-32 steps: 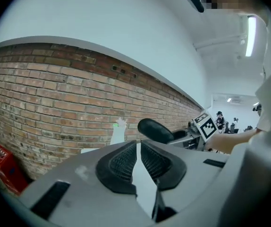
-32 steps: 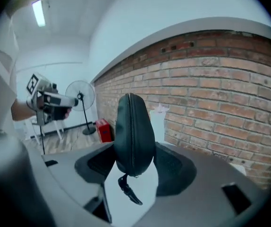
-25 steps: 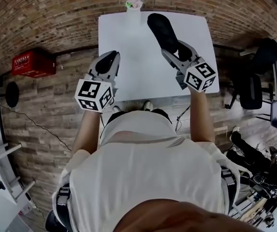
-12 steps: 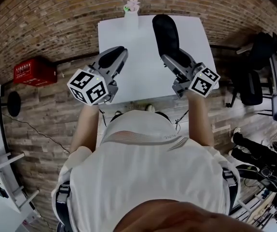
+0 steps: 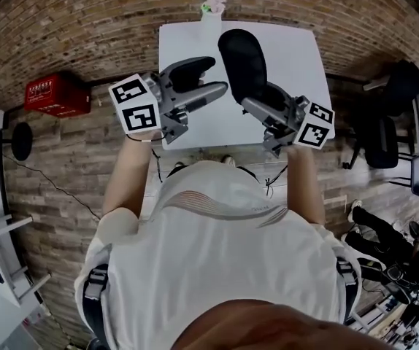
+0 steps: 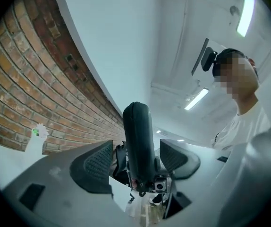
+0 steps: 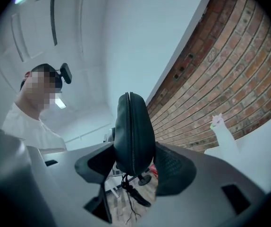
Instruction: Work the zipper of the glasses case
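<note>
While the left gripper (image 5: 217, 75) has its fingers just opened wide, with the glasses case (image 5: 242, 60) lined up between them but untouched, it should settle on what looks like the small pull (image 6: 139, 189) at the case's lower end. The case is raised over the table (image 5: 297, 49). The right gripper (image 5: 259, 99) pinches that lower end and should hold firm, so the zipper (image 7: 130, 126) runs without twisting.

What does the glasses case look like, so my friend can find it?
Find the white table. Over it, the right hand-held gripper grips one end of the glasses case. It is the long, black, rounded pouch with a zipper along its edge, nothing like the small white vase with a flower at the table's far edge.
</note>
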### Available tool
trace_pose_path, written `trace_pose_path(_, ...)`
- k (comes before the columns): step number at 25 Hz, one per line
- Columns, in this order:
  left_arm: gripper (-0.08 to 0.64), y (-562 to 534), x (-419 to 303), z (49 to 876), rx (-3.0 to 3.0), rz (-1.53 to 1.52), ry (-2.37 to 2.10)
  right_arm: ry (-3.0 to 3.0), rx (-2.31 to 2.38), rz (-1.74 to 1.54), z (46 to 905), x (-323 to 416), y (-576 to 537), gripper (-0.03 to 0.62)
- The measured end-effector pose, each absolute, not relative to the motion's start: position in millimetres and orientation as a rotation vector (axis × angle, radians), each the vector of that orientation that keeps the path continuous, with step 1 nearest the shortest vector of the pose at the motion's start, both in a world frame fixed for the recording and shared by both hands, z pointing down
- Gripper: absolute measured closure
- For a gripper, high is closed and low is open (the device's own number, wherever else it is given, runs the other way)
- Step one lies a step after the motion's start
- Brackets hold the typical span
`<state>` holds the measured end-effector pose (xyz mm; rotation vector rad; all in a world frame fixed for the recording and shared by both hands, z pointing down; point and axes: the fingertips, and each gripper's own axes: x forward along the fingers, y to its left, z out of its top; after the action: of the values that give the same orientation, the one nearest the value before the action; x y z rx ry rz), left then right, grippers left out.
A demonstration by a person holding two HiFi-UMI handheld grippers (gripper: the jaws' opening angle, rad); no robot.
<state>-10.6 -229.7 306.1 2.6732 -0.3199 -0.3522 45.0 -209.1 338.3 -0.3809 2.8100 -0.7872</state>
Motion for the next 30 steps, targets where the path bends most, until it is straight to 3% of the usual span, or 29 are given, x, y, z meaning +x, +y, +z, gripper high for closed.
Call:
trace_pose_path(12,0.259,-189,18,305,2.775,-0.242,-0.132,3.016,-0.037,-0.796,353,3,-164,0.290)
trace_pose_path(30,0.288,-185,30,312,2.755,-0.278,-0.180,3.038,-0.018,-0.803,360,4,-158,0.285)
